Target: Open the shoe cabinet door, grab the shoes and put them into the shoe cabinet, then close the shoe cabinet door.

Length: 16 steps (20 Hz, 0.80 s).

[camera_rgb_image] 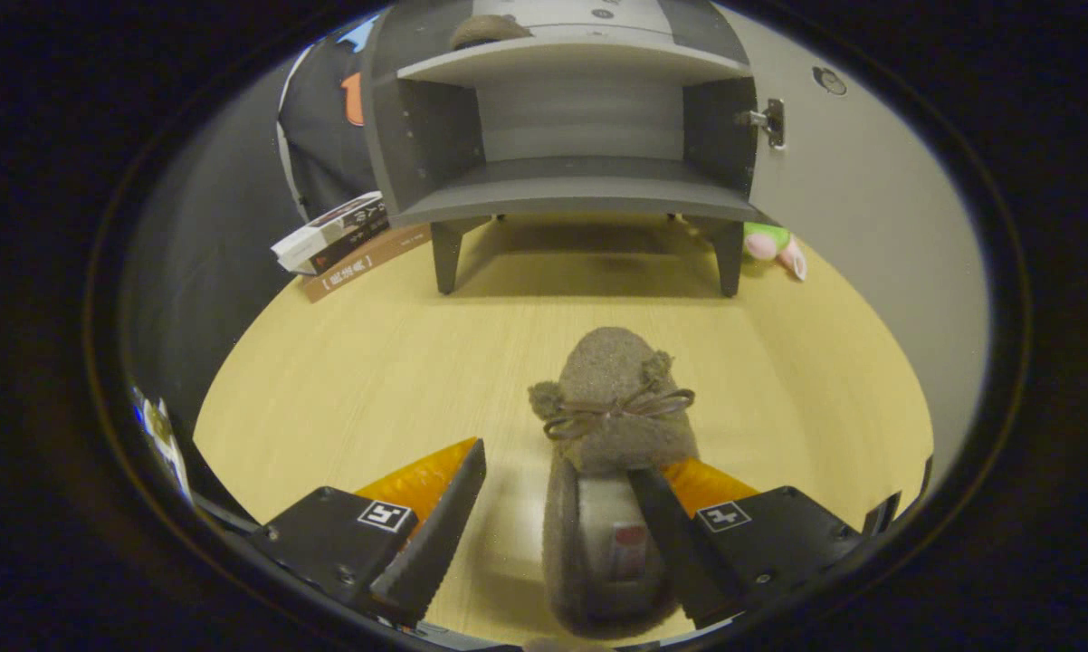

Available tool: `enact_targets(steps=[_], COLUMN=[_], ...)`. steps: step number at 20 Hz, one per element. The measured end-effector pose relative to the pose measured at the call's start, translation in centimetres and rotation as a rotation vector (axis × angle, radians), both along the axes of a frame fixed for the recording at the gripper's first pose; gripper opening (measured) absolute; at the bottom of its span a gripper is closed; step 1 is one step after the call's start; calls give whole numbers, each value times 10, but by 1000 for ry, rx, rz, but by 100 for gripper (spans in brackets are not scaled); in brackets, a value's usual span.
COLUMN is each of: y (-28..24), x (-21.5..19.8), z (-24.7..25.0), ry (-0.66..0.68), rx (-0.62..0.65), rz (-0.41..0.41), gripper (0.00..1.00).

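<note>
Gripper view looks low along the floor (pixel 372 362), facing the open cabinet (pixel 571 136).

Little is reading clearly. The brown book (pixel 367 263) lying flat beside the shoe cabinet (pixel 571 118) is carrying pale characters along its spine, too small to make out. The books (pixel 331 234) stacked on it are showing print that is blurring. Square black-and-white markers are sitting on the gripper (pixel 558 503), bearing no words.

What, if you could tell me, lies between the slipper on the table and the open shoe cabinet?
In the gripper view, only bare wooden tabletop lies between the slipper and the shoe cabinet.
</note>
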<state>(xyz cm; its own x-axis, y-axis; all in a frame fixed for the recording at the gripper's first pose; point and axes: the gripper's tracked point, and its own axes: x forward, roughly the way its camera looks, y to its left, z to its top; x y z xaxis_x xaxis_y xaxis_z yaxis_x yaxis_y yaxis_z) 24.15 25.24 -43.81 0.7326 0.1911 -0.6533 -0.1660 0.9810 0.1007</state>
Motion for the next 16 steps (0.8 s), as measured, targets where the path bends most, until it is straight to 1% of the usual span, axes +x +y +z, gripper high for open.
enact_targets(steps=[1, 3, 6, 7, 9, 12, 14, 16], y=[1, 2, -1, -4, -5, 0, 2, -2], x=[7, 22, 24, 24, 22, 19, 22, 24], z=[-3, -6, -10, -9, -10, 2, 30, 66], ry=[6, 10, 49, 48, 64, 68, 19, -47], rx=[-1, -11, -14, -20, -1, 1, 2, -15], rz=[0, 2, 7, 7, 19, 68, 95, 95], gripper=[99, 97, 92, 85, 57, 15, 10, 9])
